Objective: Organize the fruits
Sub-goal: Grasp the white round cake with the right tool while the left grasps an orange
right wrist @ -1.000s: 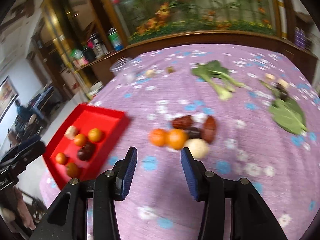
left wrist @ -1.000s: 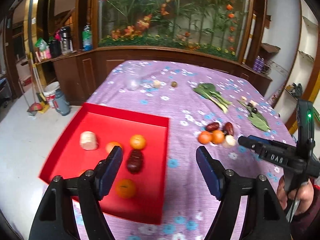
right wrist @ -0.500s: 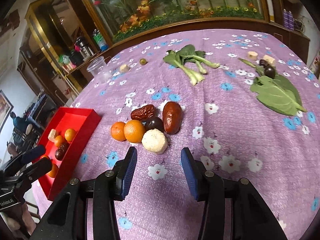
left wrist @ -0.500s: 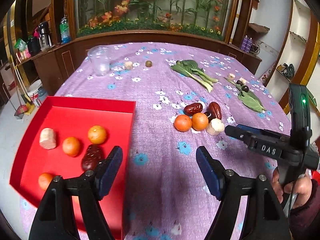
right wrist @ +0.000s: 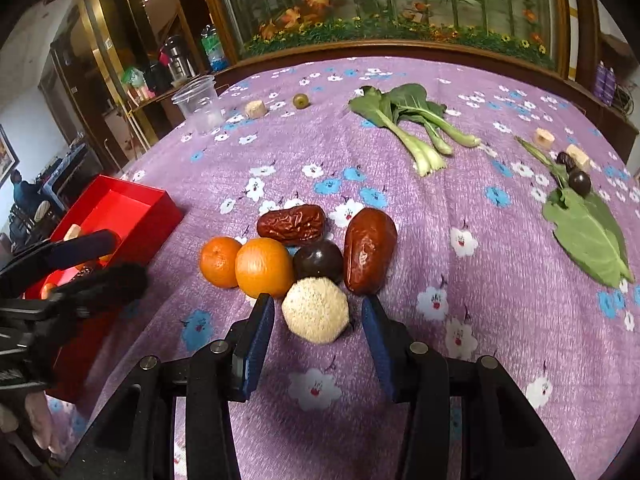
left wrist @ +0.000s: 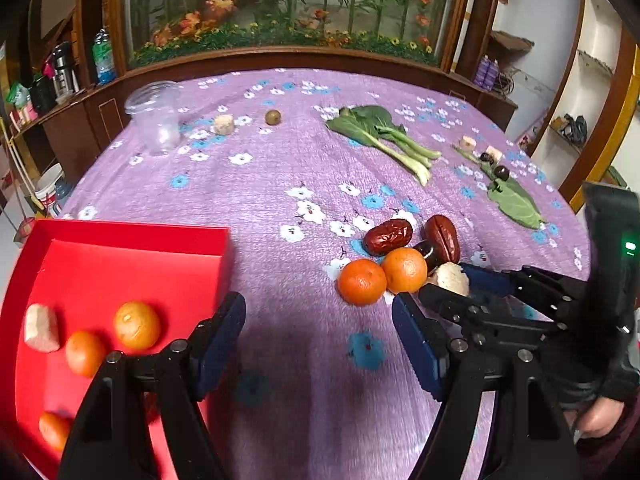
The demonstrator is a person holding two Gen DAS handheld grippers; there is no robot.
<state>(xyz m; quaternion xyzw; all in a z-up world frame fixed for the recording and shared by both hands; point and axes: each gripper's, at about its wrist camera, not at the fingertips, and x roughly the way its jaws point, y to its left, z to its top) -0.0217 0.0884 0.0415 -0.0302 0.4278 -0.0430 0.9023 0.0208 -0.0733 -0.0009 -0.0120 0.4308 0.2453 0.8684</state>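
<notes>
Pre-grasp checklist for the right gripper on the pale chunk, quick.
1. Right gripper open: ok, both pads stand clear of the pale chunk.
2. Chunk between the pads: ok, roughly centred.
3. Neighbours clear: not ok, the chunk touches the dark plum and an orange; the left pad's tip is at that orange.
4. Date clear of the right pad: cannot tell, they look very close.
5. Red tray has room: ok, bare floor beside the fruit in it.
6. Left gripper out of the way: ok, open, empty, over the cloth.
</notes>
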